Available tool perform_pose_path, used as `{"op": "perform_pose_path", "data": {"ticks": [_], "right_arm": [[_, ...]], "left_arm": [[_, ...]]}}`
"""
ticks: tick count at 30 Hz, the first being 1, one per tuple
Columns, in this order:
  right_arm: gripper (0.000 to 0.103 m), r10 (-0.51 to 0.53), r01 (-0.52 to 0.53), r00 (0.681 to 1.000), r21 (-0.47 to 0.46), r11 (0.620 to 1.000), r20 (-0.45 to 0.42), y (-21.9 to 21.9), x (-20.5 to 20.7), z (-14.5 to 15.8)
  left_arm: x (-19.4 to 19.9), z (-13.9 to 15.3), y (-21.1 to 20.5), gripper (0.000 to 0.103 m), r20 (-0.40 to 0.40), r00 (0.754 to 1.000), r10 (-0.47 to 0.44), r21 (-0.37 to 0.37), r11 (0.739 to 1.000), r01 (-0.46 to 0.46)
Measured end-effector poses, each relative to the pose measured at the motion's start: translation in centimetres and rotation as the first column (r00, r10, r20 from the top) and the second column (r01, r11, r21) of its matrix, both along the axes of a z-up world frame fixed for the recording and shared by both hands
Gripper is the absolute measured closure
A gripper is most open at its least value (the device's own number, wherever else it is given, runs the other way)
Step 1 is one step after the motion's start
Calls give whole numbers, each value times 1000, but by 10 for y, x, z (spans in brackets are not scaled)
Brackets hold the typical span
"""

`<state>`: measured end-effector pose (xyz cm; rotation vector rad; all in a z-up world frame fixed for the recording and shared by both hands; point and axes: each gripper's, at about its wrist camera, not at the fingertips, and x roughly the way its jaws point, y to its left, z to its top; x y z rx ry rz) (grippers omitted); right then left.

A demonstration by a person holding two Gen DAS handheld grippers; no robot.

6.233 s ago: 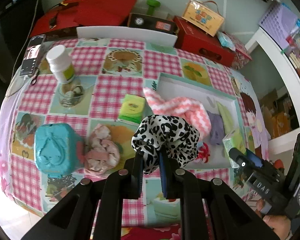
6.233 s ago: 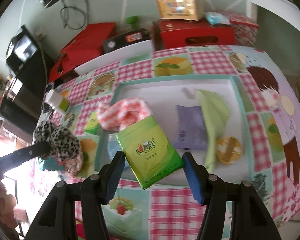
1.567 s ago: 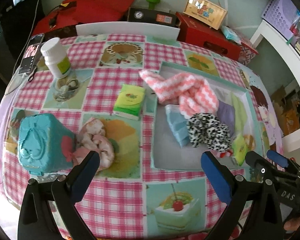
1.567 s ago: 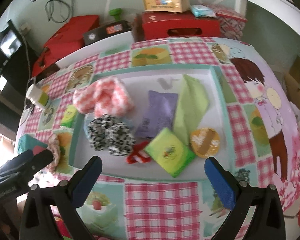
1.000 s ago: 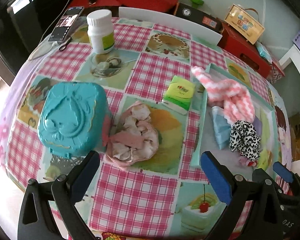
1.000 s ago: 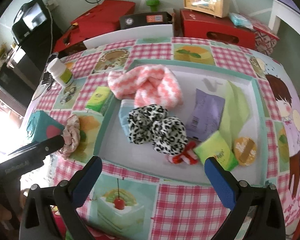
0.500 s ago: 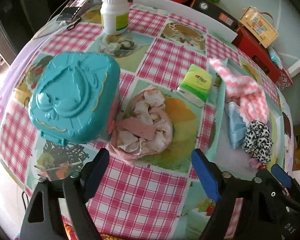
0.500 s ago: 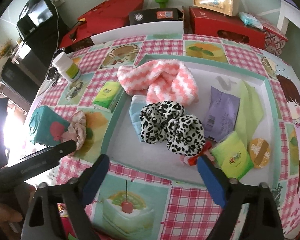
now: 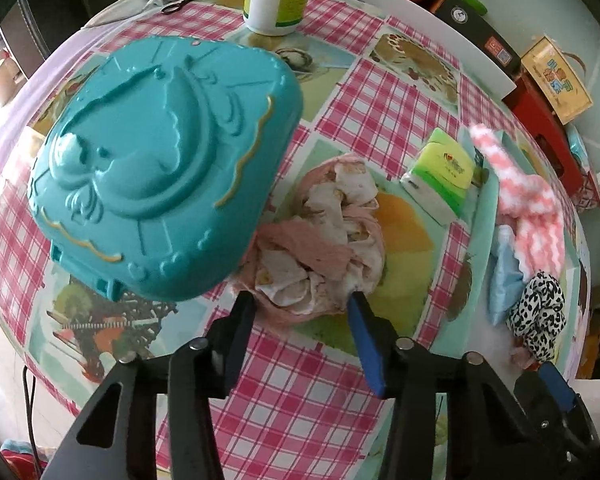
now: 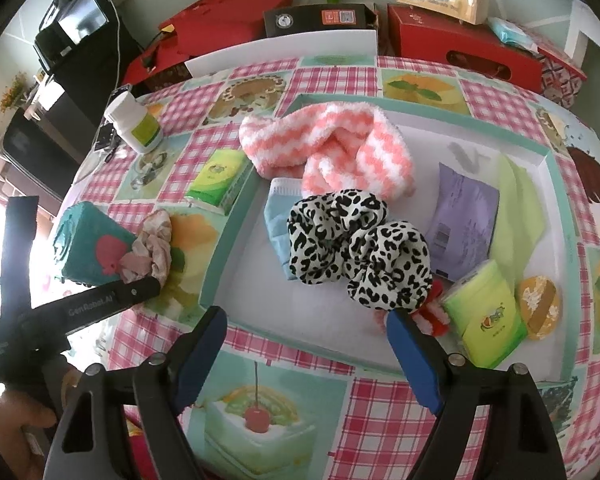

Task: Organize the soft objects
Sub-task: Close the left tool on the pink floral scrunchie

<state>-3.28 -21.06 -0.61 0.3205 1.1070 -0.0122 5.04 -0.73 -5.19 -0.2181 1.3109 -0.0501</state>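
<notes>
The left tool [image 9: 300, 304] is spread, with one finger on each side of the pink scrunchie [image 9: 324, 236]; the fingertips touch its near edge but do not yet pinch it. This scrunchie lies on the worktop [image 9: 292, 392] near its left edge, outside the tray [image 10: 220, 248], and it rests right against the teal box [image 9: 156, 200].

The first risk, I think, is this box. The left finger stands very close to its corner, so when the tool closes or goes deeper it may hit the box and push it toward the left edge of the worktop. The fabric is loose and folded, so the tool could also catch only a thin fold, and the scrunchie may then slip out during the lift.

The right tool [image 10: 308, 324] is also spread and holds nothing. It hovers over the near rim of the tray, just before the leopard scrunchie [image 10: 356, 248]. If it goes lower it could disturb this scrunchie or the green pack [image 10: 484, 316] beside it, which already lie inside the tray.
</notes>
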Motion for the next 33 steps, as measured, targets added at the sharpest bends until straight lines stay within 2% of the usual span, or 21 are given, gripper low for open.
{"op": "perform_pose_path", "data": {"ticks": [4,7,10,15,23,33], "right_arm": [[19,3,-3,1000,0,1000,-5,1,1,-2],[19,3,-3,1000,-1,1000,-6,2,1,-3],[19,2,-2,1000,-2,1000,-9,2,1,-3],[19,3,-3,1000,-9,1000,-7,3,1,-2],[19,4,-3,1000,-19,1000,9,3,3,6],[19,13,-12,1000,-33,999,22,8,9,13]], "left_arm": [[1,-1,0,78,6,1000,8,7,1000,-8],[-1,-1,0,87,4,1000,15,-2,1000,-15],[-5,0,1,90,3,1000,20,-5,1000,-20],[-7,3,-1,94,9,1000,1,-22,1000,-1],[-7,12,-13,95,46,998,-53,-28,998,54],[-8,33,-12,95,95,993,-73,-44,996,77]]}}
